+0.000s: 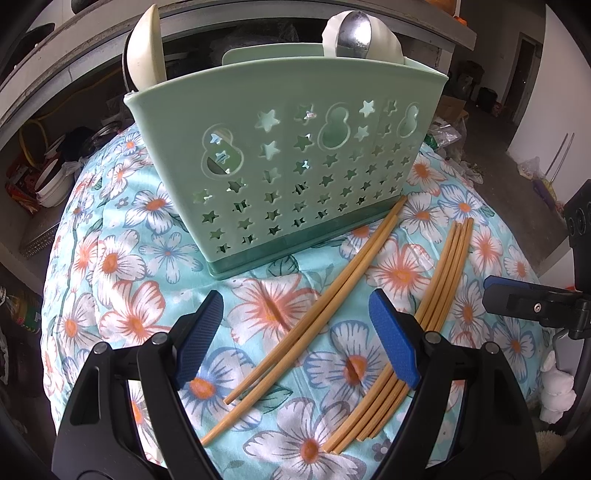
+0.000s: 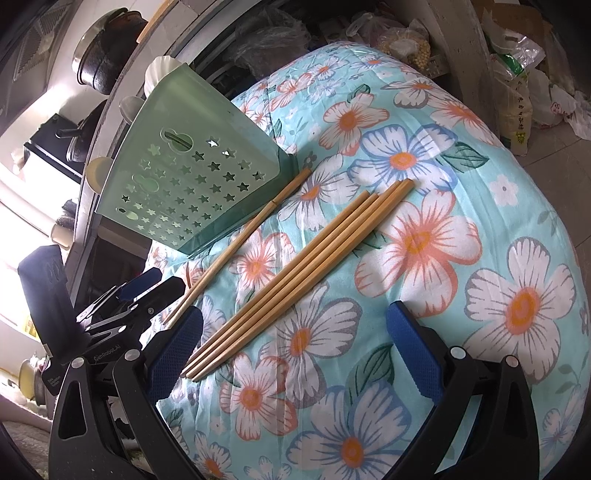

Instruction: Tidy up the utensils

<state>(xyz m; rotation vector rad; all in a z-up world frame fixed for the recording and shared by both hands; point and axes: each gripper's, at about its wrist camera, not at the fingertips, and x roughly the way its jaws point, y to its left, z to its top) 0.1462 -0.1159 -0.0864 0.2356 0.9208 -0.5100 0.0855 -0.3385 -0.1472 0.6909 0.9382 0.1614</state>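
Left tongs [image 1: 295, 339] spread, nothing pinched; the chopstick pair [image 1: 314, 299] lies between the fingers, long axis running diagonally away toward the holder's base. Right tongs [image 2: 295, 350] also spread and empty, bundle of four chopsticks [image 2: 295, 280] just ahead by its left finger, same diagonal. Each hand is nearer its own set. All on the floral-cloth surface [image 2: 480, 258]. Beyond, the green utensil holder [image 1: 288, 155] stands upright with spoons [image 1: 352, 35] inside; compartments hidden behind its wall.

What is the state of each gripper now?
Left gripper: open, holding nothing, above the pair of bamboo chopsticks.
Right gripper: open, holding nothing, above the floral cloth.
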